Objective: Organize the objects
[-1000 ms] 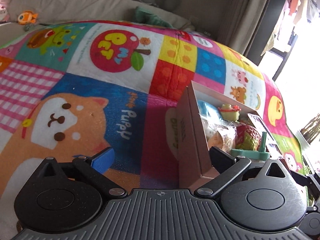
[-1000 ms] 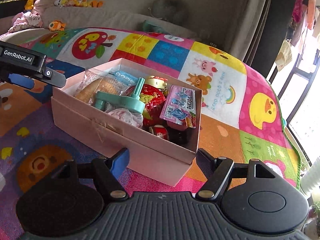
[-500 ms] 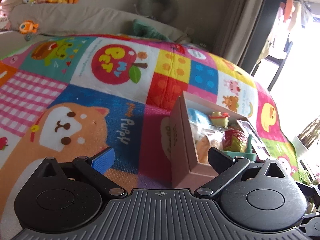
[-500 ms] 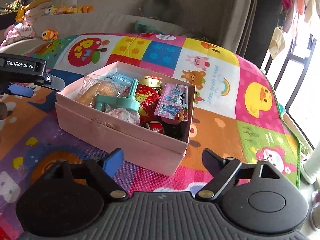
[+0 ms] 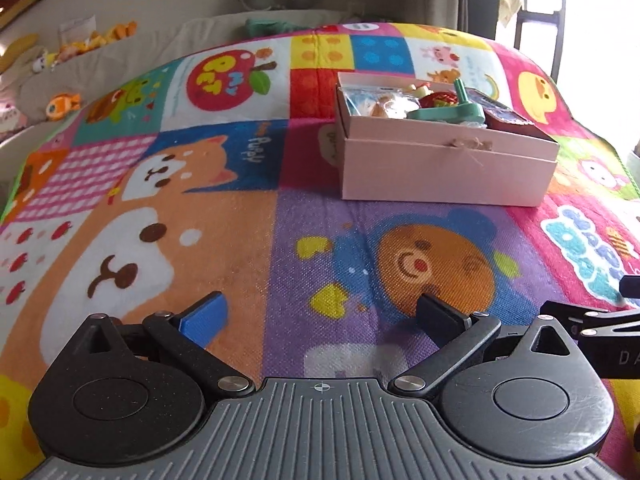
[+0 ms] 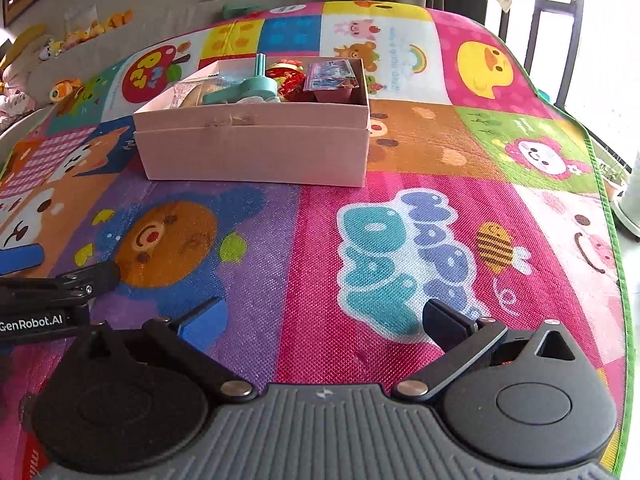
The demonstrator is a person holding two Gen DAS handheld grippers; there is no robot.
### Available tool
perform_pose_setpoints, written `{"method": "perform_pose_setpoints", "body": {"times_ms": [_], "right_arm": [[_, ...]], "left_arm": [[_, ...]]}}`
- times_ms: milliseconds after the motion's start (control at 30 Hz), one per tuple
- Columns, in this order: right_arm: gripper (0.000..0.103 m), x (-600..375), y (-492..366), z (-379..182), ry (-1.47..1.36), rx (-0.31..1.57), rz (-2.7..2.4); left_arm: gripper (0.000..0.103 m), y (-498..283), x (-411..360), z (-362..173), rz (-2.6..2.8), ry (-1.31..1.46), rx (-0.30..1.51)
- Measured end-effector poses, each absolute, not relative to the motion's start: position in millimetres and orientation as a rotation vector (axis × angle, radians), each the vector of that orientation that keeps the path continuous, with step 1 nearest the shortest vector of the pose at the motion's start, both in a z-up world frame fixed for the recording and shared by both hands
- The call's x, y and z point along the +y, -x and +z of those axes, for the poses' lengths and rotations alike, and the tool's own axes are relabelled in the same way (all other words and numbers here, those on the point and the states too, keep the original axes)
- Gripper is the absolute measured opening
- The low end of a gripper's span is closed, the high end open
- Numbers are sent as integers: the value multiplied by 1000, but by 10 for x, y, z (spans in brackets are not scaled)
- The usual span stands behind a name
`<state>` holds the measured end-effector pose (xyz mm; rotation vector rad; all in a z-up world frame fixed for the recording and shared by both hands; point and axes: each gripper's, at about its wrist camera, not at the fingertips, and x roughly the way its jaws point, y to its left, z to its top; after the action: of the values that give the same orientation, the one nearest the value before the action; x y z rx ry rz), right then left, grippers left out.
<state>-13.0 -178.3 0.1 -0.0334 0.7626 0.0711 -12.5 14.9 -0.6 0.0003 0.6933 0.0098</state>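
Box status: pink rectangular cardboard box (image 5: pixel 448 168) sits on the colourful cartoon-print play mat (image 5: pixel 248 240), lid off, well ahead of both grippers. I see nothing touching it.

Contents I can make out from the right wrist view: teal plastic toy with an upright stem (image 6: pixel 246 88), red and gold foil-wrapped item (image 6: pixel 289 77), flat purple-blue printed packet (image 6: pixel 330 76) lying tilted at the right end, and clear plastic bag with something tan inside (image 6: pixel 192 94) at the left end. They're packed close together; I can't tell what touches what underneath.

Left gripper (image 5: pixel 322 314): jaws spread wide, released, nothing between them, only mat below with the orange bear print (image 5: pixel 436 268) just ahead.

Right gripper (image 6: pixel 324 320): its jaws have just been opening and now stand wide, nothing between them. It hangs over the pink panel with the blue bubble lettering (image 6: pixel 404 256).

Both grippers sit side by side; each shows at the edge of the other's view. Beige sofa (image 5: pixel 180 36) with plush toys (image 5: pixel 64 104) lies beyond the mat's far edge.
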Motion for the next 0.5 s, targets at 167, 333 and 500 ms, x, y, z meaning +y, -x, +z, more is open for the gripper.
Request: {"method": "perform_pose_setpoints", "body": {"times_ms": [167, 333, 500], "right_arm": [[103, -1763, 45, -47, 51, 697, 91], [103, -1771, -60, -53, 28, 692, 74], [103, -1771, -79, -57, 25, 690, 77]], "left_arm": [[103, 83, 120, -12, 26, -3, 692], [103, 81, 108, -14, 28, -1, 693], [103, 62, 98, -10, 28, -1, 692]]}}
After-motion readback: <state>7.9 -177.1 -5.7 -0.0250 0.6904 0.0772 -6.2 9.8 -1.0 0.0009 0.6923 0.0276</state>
